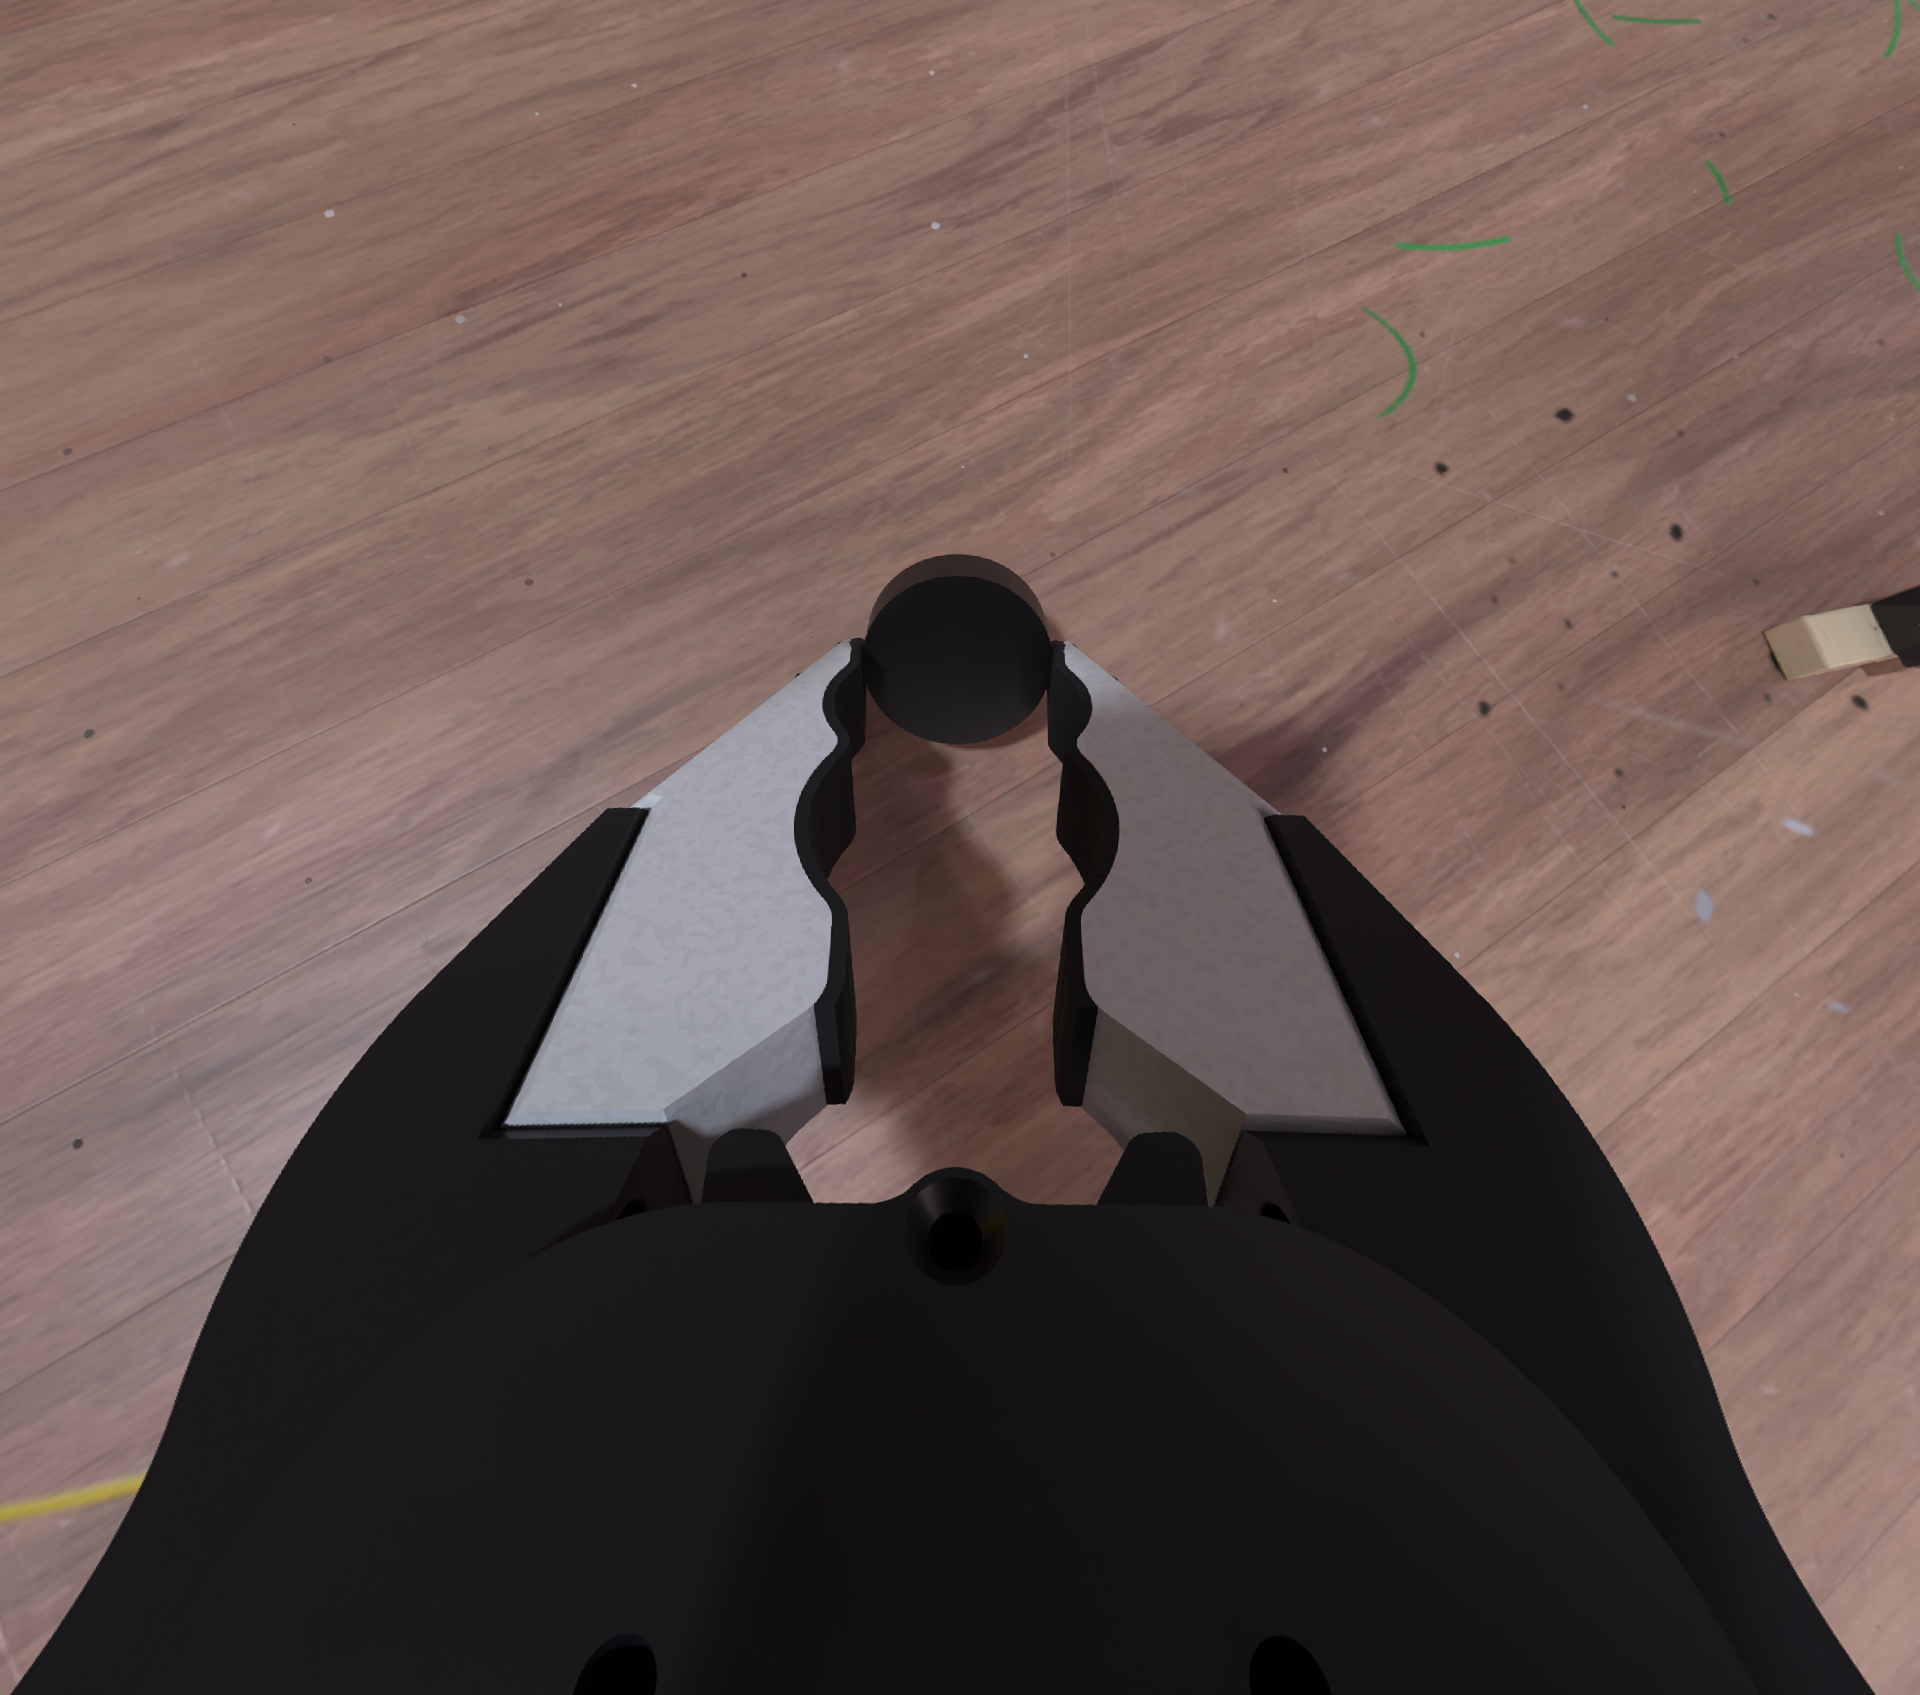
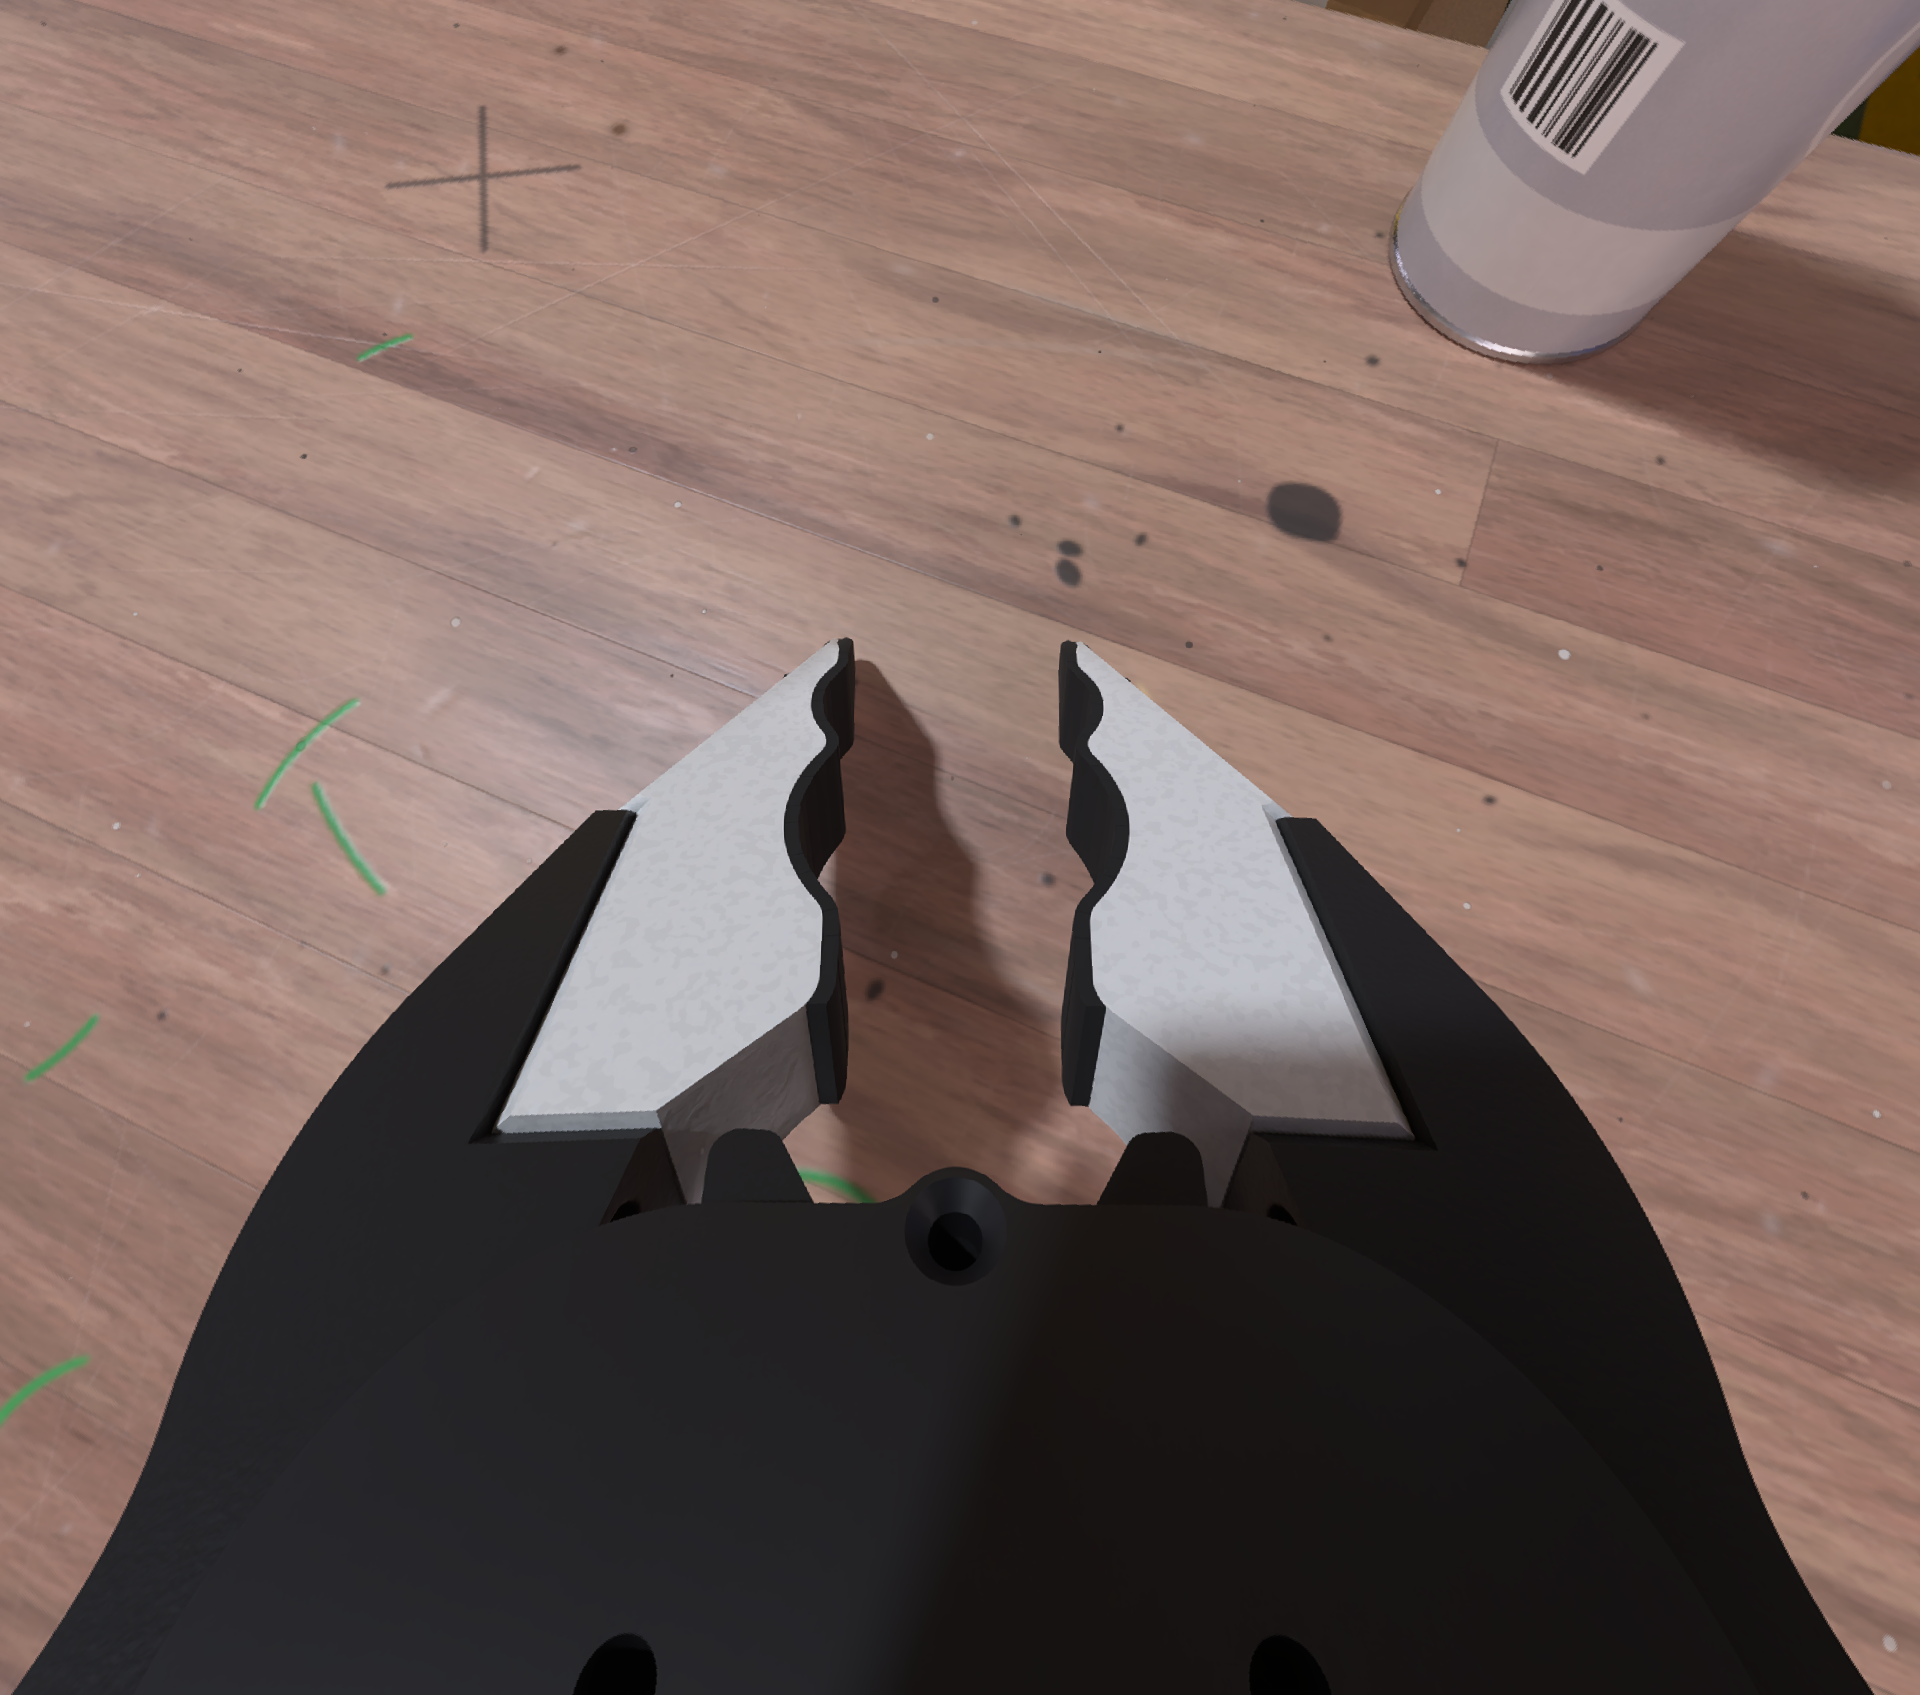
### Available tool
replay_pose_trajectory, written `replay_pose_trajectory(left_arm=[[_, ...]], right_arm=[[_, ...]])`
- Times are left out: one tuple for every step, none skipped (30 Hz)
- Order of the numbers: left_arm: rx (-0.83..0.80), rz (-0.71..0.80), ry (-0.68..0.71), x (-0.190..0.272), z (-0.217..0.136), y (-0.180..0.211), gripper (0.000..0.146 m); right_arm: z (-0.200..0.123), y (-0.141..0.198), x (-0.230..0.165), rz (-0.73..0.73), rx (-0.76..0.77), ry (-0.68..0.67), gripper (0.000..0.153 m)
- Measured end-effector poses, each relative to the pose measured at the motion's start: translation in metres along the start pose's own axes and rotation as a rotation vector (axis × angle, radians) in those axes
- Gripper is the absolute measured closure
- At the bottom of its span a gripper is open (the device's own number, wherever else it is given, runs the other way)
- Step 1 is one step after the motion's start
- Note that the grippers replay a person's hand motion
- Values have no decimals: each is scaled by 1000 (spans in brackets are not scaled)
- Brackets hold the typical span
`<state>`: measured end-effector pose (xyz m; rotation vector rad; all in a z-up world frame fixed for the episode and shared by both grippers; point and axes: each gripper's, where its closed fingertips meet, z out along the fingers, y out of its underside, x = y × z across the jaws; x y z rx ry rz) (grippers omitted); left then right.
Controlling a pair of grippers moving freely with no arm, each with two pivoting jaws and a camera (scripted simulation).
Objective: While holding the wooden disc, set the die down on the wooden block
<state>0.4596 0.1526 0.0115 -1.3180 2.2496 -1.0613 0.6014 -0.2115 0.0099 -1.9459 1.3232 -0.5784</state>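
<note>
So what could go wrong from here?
1. The left tool pinches the dark disc only at its very fingertips, so it may slip out.
2. The right tool is open and empty, with no die visible, so it must search.
3. A tall grey can stands near and could be knocked.

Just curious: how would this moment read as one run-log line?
left gripper: shut on dark disc | right gripper: open, empty, above table | die: unseen

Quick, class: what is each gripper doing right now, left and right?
Left gripper: shut on the dark wooden disc, pinched at the fingertips.
Right gripper: open, holding nothing, above the wooden table.
</note>
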Motion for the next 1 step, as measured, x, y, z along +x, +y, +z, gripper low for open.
replay_pose_trajectory(left_arm=[[0,1,-2,0,0,0,111]], right_arm=[[0,0,0,0,0,0,113]])
